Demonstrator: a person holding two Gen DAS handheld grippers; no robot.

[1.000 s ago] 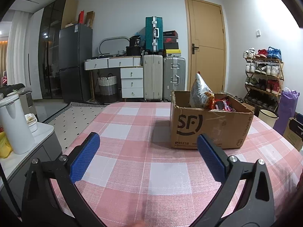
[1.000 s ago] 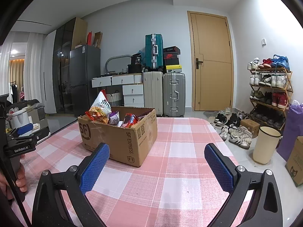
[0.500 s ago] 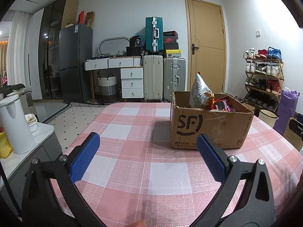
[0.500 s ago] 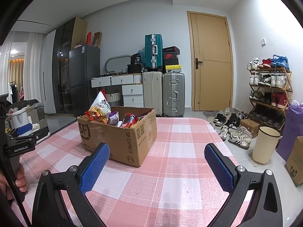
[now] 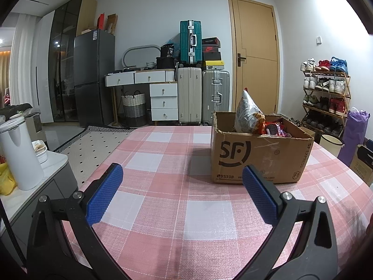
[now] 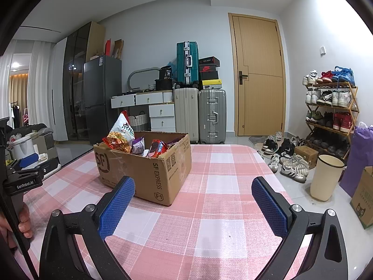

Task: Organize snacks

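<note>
Nothing is moving since earlier: both claws, left gripper [image 5: 181, 186] and right gripper [image 6: 193, 198], are hovering released. Snack bags [image 6: 121, 135] are sitting in the cardboard box [image 6: 149, 175], frame centre; light, crinkly, best pinched by the top seam.

snack bags [image 6: 130, 140] sit in the cardboard box [image 6: 149, 175] on the table [image 6: 221, 168], suitcases [image 6: 200, 114] behind it.

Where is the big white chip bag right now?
The big white chip bag stands in the cardboard box on the checked table, at the box's left end in the right wrist view, beside the purple snack pack.
</note>
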